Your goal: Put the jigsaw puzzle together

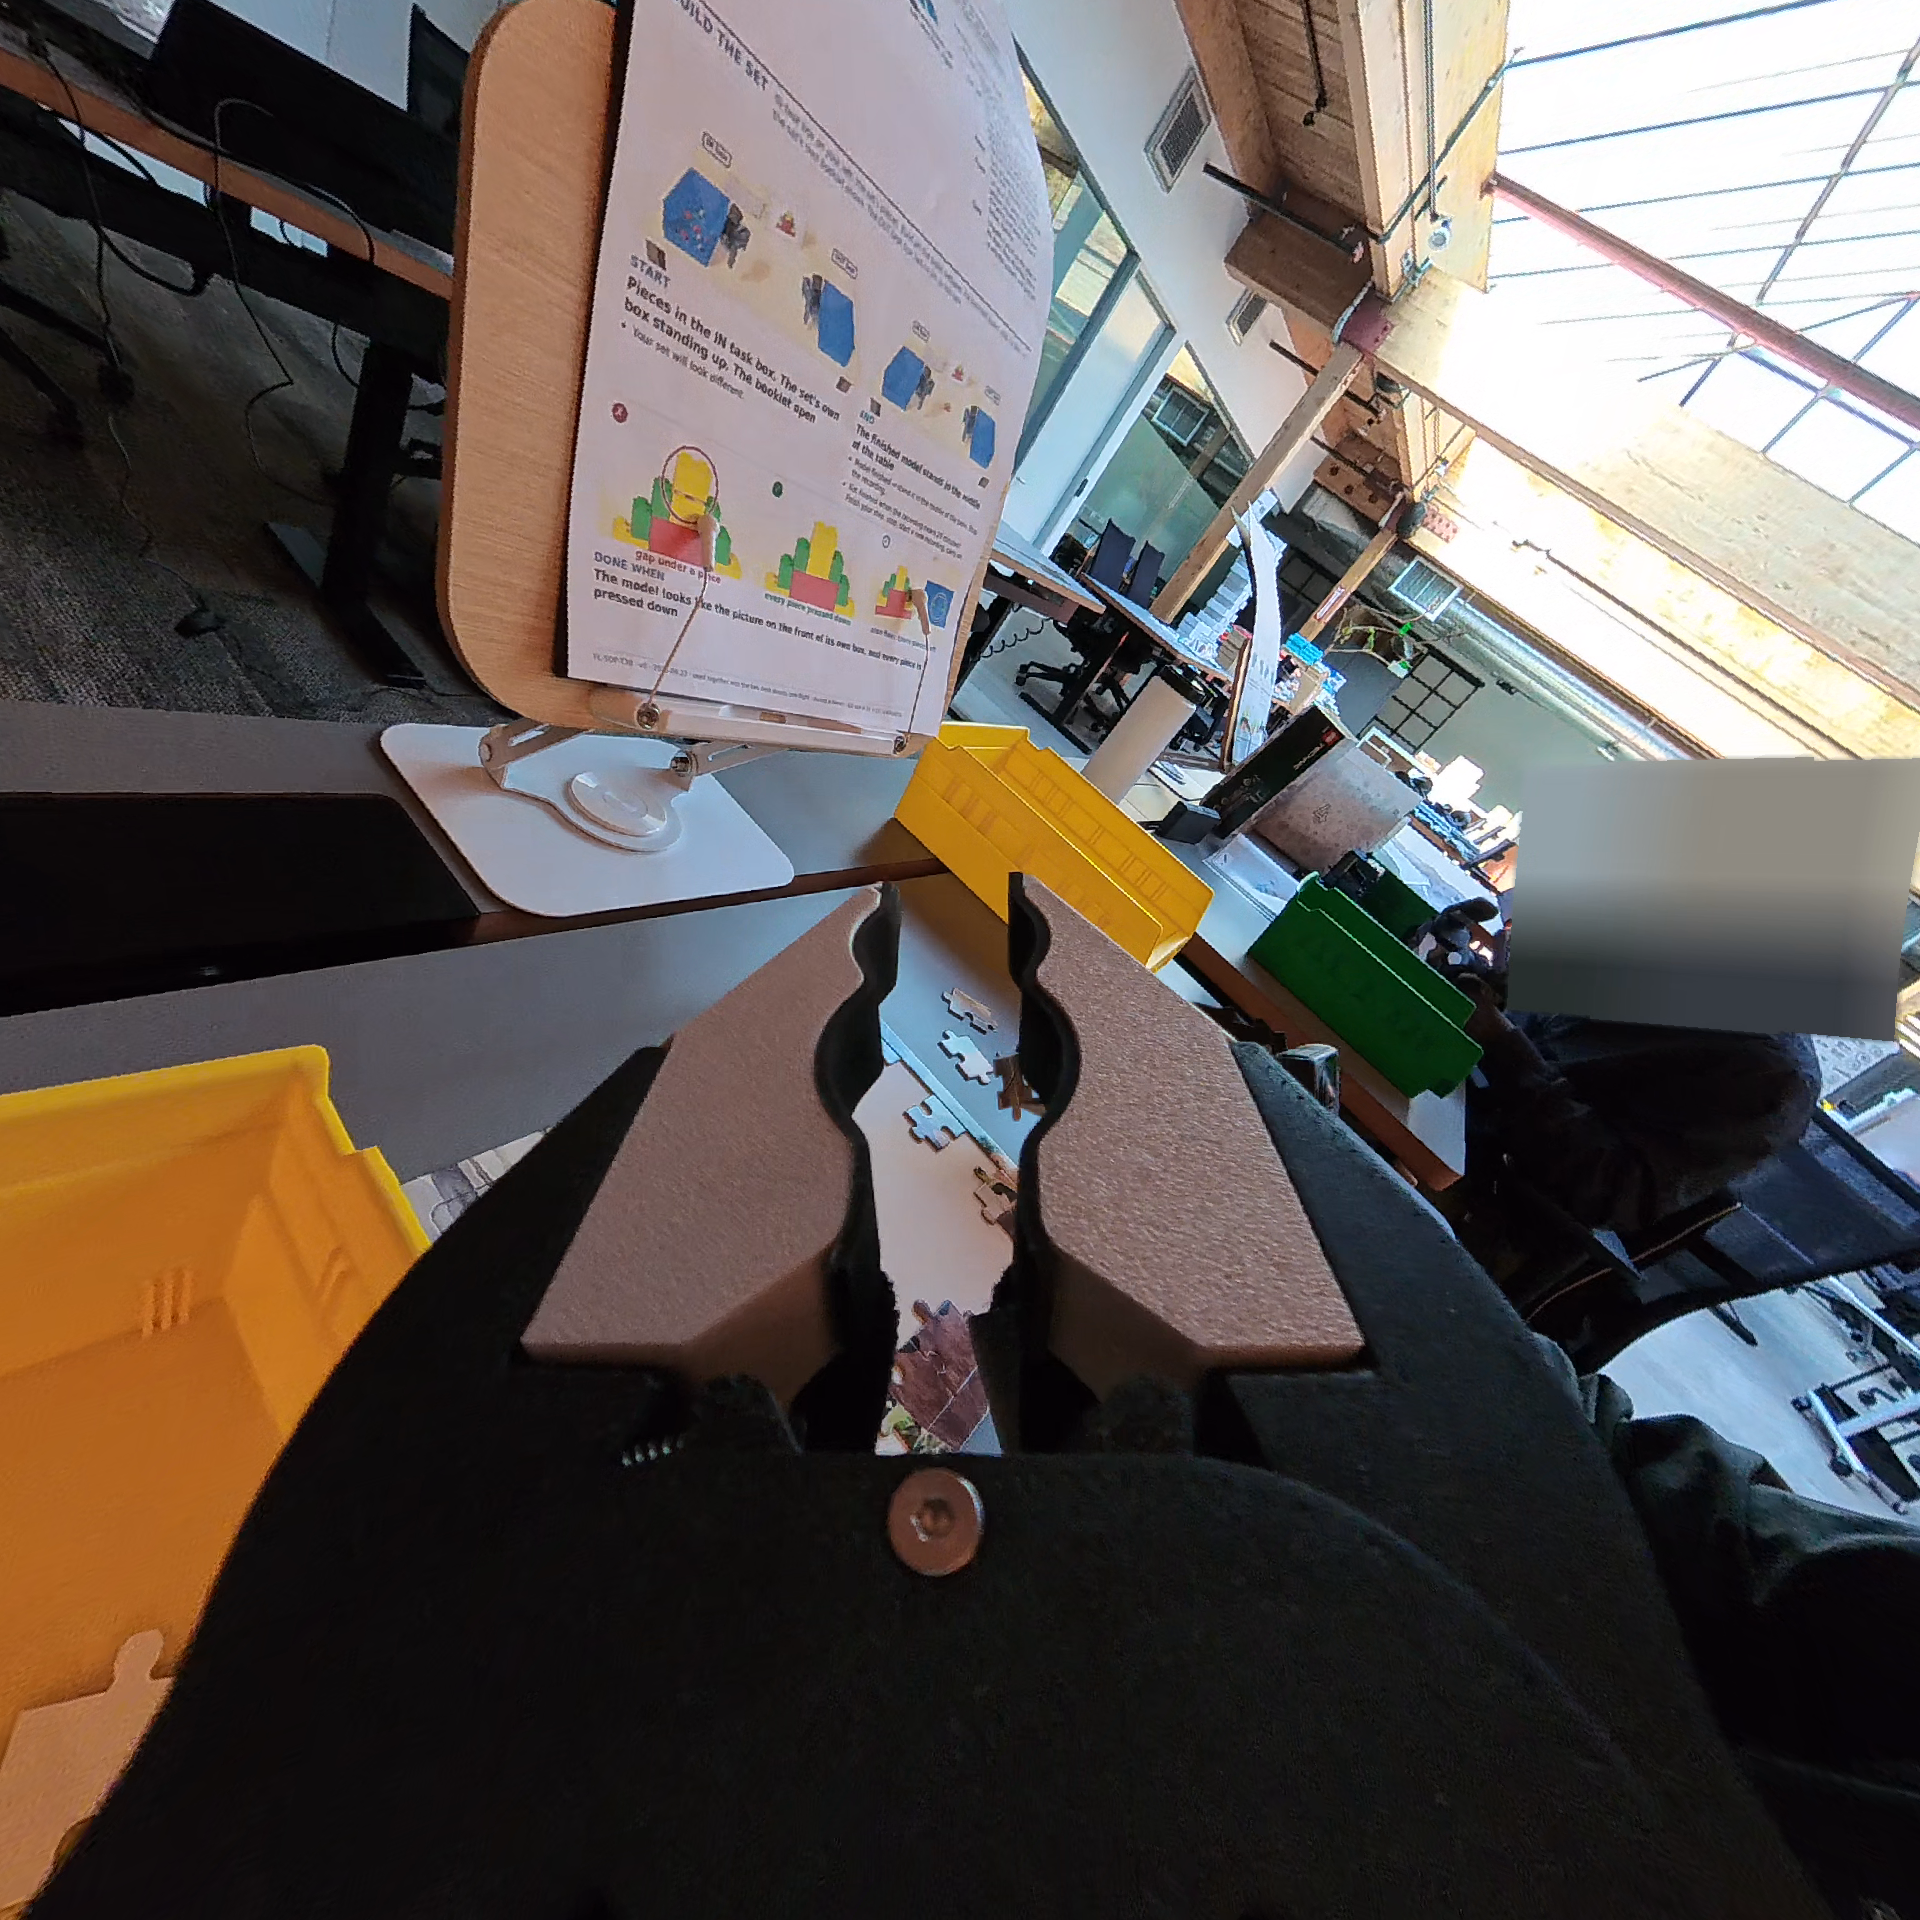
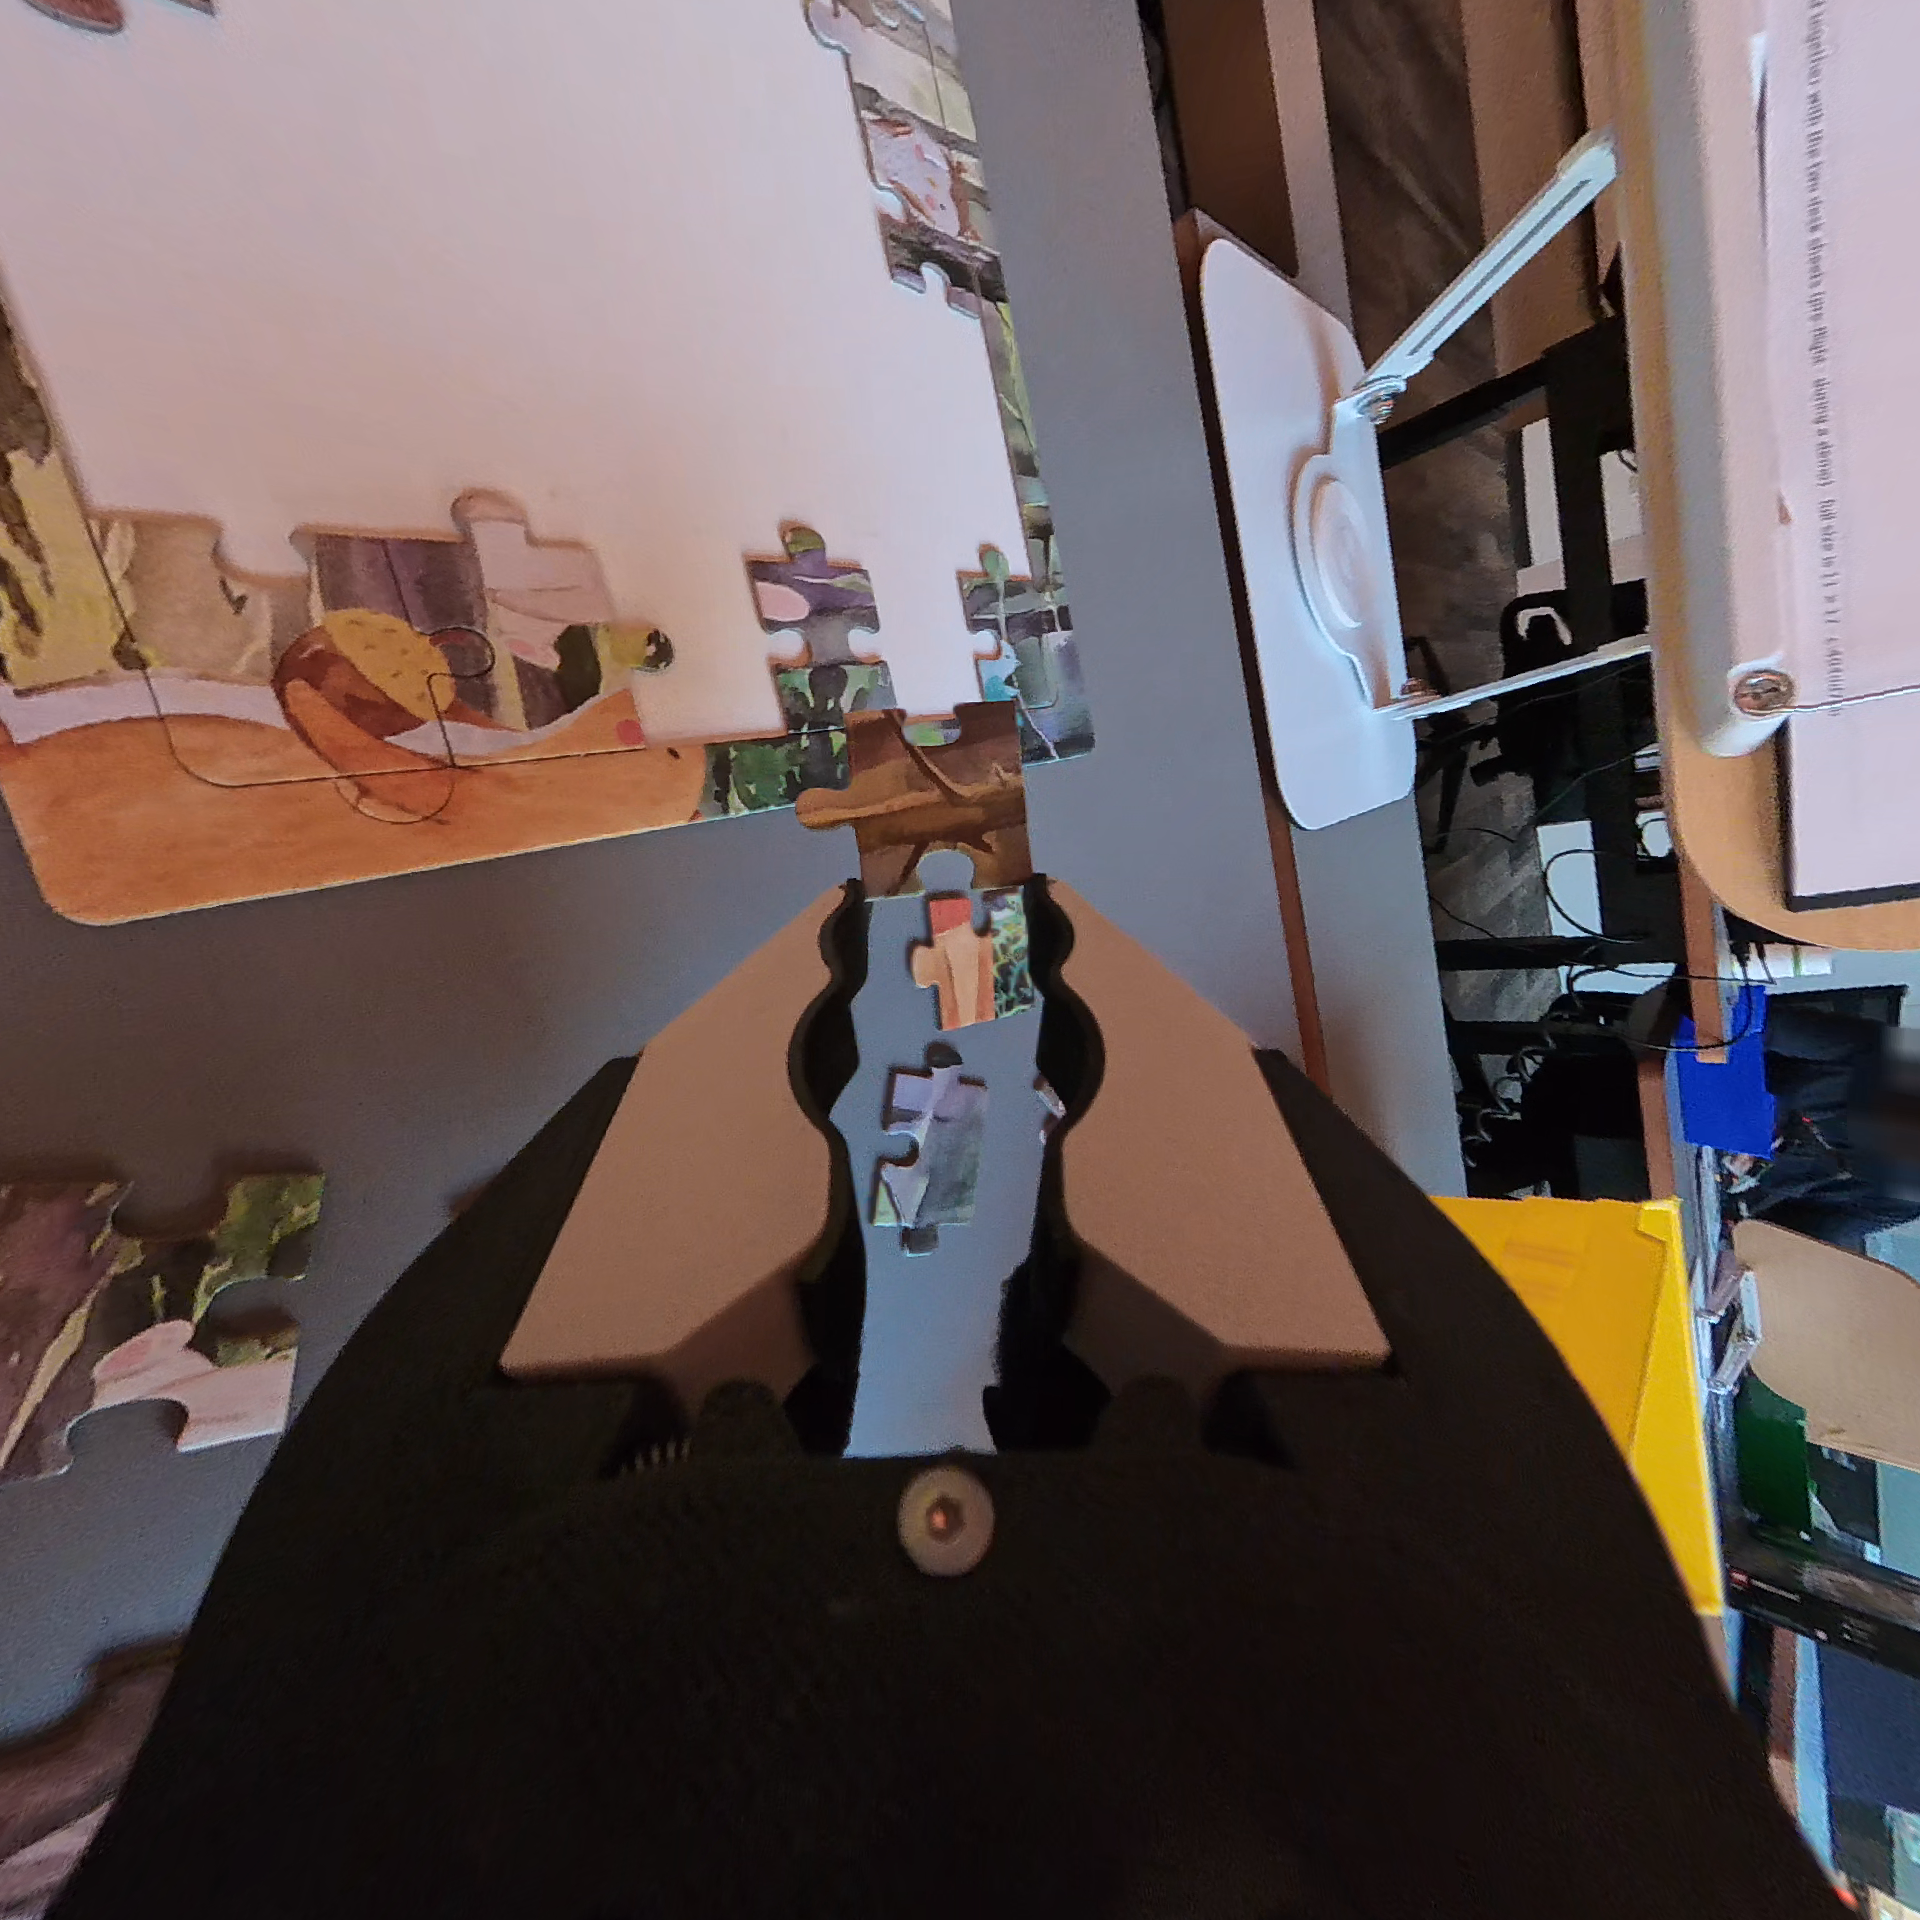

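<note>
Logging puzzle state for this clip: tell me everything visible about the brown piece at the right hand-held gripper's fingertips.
The brown puzzle piece is flat printed cardboard in brown and tan tones. A knob sticks out on its left side, a rounded socket is cut into the edge nearest the camera, and a shallow notch shows on its far edge. It sits just beyond the tips of the right hand-held gripper, overlapping the near right corner of the puzzle board. The wide-set jaws are not pinching it. Whether it is seated cannot be told.
</note>
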Demonstrator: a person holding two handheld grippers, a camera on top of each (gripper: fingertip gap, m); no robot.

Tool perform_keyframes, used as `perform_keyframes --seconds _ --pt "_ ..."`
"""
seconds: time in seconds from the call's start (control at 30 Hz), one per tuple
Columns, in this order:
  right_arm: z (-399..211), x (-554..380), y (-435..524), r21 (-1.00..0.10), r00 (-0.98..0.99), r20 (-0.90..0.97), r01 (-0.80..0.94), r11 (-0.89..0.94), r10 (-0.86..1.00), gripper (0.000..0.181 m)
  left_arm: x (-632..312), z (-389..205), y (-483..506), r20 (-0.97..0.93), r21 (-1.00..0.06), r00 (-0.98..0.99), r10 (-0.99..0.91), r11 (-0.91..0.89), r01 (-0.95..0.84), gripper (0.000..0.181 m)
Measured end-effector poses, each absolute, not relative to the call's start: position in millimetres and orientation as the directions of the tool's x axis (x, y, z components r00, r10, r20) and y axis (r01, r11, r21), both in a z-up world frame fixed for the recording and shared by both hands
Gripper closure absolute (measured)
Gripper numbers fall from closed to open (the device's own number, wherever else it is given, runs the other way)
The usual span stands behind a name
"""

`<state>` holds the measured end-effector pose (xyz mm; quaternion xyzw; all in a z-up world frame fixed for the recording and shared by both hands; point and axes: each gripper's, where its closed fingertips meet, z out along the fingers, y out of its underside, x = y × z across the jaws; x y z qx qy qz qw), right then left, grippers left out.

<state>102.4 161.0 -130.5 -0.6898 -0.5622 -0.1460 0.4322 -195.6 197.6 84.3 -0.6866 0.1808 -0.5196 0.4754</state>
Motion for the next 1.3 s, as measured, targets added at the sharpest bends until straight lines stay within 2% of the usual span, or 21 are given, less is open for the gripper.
perform_keyframes --seconds 0.87,1.0,1.2,1.3 --pt "-136 91 158 -0.450 0.317 0.671 0.893 0.028 0.670 0.151 -199 84 198 0.564 -0.826 0.375 -0.736 -0.503 0.255 0.163" --pt "-123 62 158 -0.497 0.329 0.685 0.864 0.085 0.650 0.151 -196 82 198 0.568 -0.823 0.372 -0.735 -0.511 0.247 0.163" --pt "-101 -20 132 -0.688 0.370 0.534 0.713 0.136 0.760 0.150 -190 78 198 0.570 -0.821 0.372 -0.732 -0.522 0.230 0.163" --pt "-108 -45 119 -0.684 0.326 0.497 0.717 0.133 0.804 0.150 -187 75 198 0.575 -0.817 0.368 -0.730 -0.534 0.219 0.163"
